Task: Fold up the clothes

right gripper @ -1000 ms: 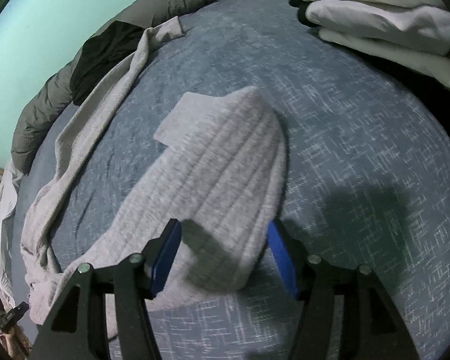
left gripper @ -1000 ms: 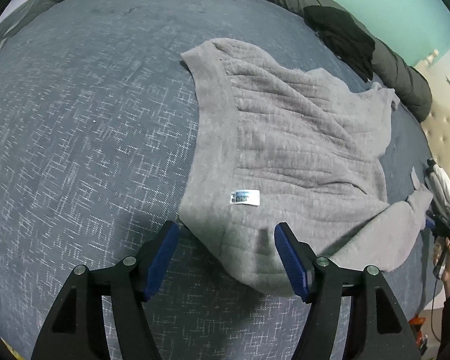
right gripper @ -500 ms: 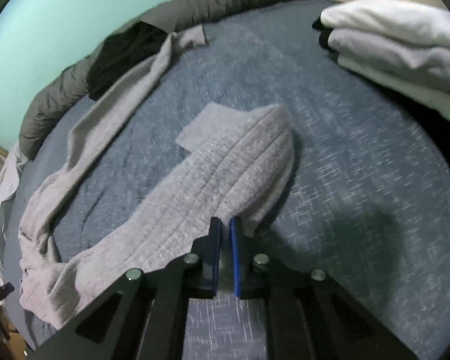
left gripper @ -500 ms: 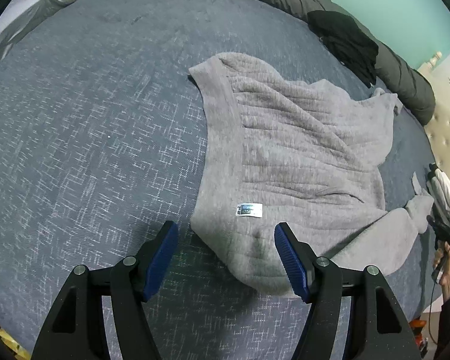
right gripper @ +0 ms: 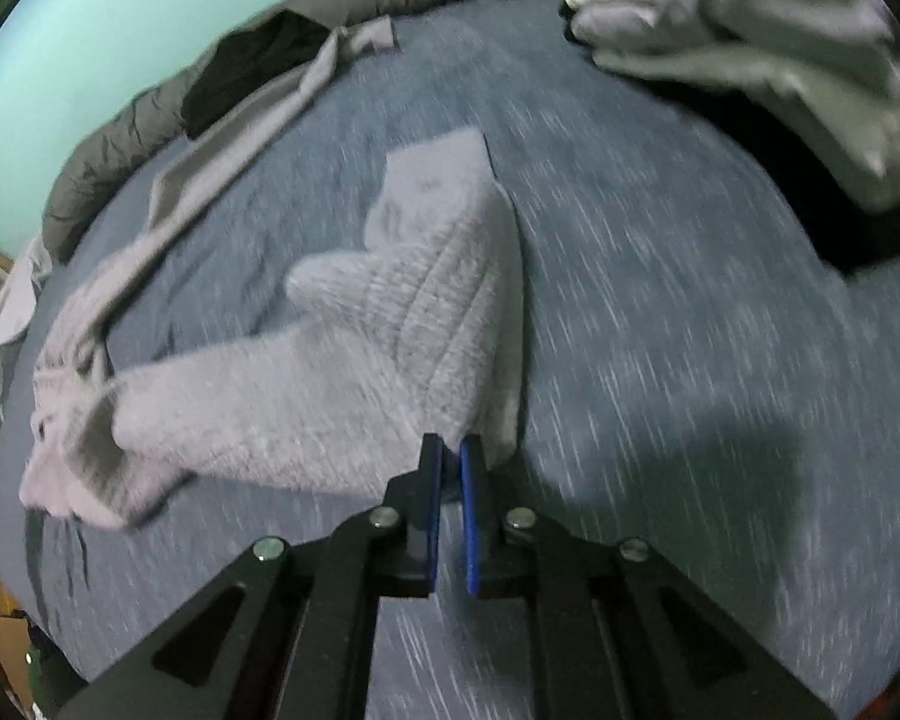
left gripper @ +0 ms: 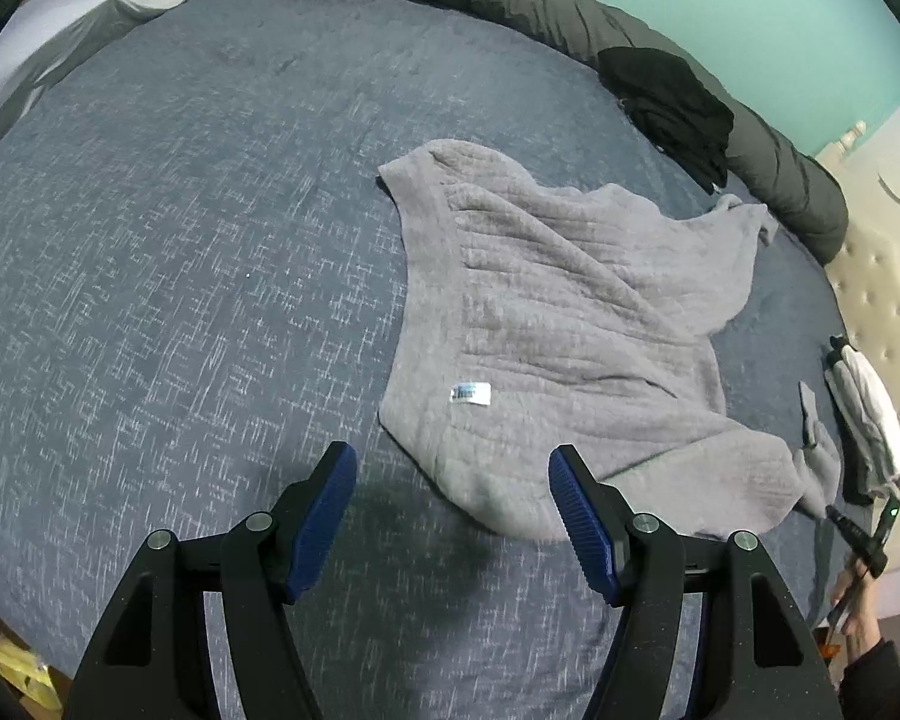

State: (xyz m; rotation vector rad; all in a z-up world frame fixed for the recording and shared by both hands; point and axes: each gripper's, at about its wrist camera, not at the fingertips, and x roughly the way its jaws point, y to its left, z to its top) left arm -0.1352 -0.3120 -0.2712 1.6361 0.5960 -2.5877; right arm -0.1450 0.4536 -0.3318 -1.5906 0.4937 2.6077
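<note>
The grey sweater [left gripper: 558,324] lies spread on the blue bed [left gripper: 180,276], one sleeve [right gripper: 330,372] reaching toward the folded white pile [right gripper: 750,48]. The right hand-held gripper [right gripper: 448,456], angled downward, is clamped on that sleeve's edge. The left hand-held gripper [left gripper: 450,504] hovers, jaws apart and empty, above the hem. Motion blur smears the right wrist view; the sleeve's cuff is hard to make out.

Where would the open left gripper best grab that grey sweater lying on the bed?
Probably the rounded bottom corner of the grey sweater, coming from above. That edge lies flat, free of folds, right between the open left gripper and opposite the sleeve pinched by the right gripper.
</note>
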